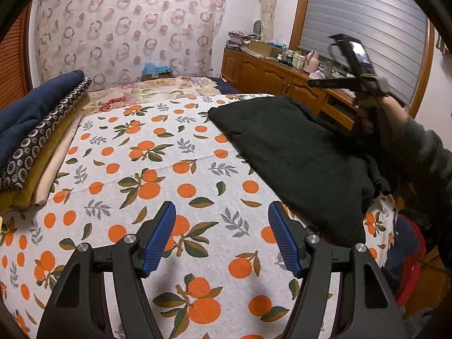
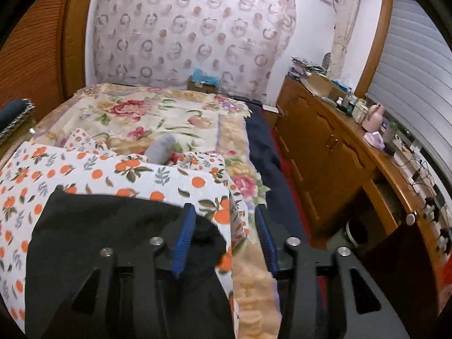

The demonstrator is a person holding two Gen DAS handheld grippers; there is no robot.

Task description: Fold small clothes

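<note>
A black garment (image 1: 291, 152) lies spread flat on the right side of the orange-print cloth (image 1: 158, 169) that covers the bed. My left gripper (image 1: 220, 237) is open and empty, hovering over the cloth, left of the garment's near edge. In the right wrist view the garment (image 2: 113, 226) lies below and left of my right gripper (image 2: 226, 243), which is open; a dark corner of the garment sits between its blue pads (image 2: 183, 243), not pinched. The right gripper's body (image 1: 356, 65) shows in the left wrist view, raised above the garment's right edge.
A stack of folded fabrics (image 1: 36, 144) lies at the bed's left edge. A floral blanket (image 2: 158, 118) covers the far bed, with a grey rolled item (image 2: 162, 148) on it. A wooden cabinet (image 2: 333, 152) with clutter runs along the right wall. A red basket (image 1: 409, 260) stands beside the bed.
</note>
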